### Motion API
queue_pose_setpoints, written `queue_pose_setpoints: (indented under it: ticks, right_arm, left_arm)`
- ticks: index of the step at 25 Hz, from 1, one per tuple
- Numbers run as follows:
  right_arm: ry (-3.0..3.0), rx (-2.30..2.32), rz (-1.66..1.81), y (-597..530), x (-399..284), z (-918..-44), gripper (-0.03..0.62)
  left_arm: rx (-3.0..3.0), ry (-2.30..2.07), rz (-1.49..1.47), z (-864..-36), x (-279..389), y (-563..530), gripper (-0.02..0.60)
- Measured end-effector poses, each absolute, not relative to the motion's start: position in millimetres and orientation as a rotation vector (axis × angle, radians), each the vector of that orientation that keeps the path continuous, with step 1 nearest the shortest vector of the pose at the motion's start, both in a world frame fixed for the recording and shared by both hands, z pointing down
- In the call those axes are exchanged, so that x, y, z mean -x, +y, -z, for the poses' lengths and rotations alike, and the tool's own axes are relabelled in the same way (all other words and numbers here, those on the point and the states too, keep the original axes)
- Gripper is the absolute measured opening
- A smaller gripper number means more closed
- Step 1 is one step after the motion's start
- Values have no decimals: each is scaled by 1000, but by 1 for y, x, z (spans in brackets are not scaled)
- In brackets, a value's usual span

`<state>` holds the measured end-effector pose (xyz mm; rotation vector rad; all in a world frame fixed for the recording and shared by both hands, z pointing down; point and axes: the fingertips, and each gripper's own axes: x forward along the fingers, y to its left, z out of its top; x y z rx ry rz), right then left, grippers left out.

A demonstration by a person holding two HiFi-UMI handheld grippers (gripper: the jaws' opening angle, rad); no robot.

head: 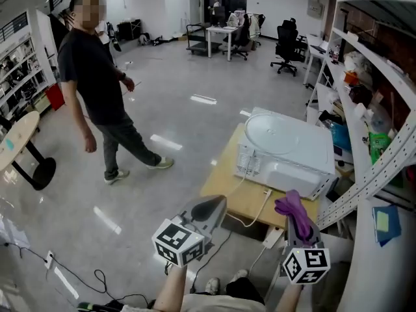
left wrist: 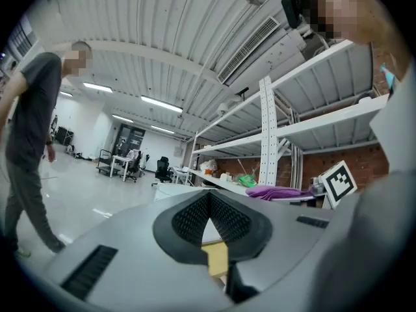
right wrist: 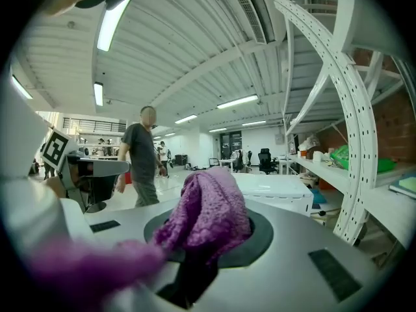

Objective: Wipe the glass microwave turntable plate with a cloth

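While the right hand-held gripper (head: 298, 226) pinches a purple cloth (head: 290, 208), the plate (head: 276, 130) lies flat on top of the microwave (head: 296, 168), straight ahead and well apart; being round, it offers no long axis. That gripper is nearer to it than the left hand-held gripper (head: 216, 205), whose jaws meet on nothing. Under the microwave is a wooden tabletop (head: 224, 186), with shelves (head: 380, 103) to the right and a person (head: 97, 77) on the open floor at left.
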<state>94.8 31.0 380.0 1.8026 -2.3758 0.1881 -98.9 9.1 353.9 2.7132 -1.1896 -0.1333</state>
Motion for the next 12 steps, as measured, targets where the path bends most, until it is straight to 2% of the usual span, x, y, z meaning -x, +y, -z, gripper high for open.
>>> queue_pose_setpoints:
  ticks: [6,12]
  right_arm:
    - [-2411,-1720,-91,69,-64,-365,51]
    - [-2459,-1717,-102,124,-69,-360,51]
  left_arm:
    - [-2720,-1213,210,-338,114,50,2]
    - [-2734,-1205,234,-331,99,94,2]
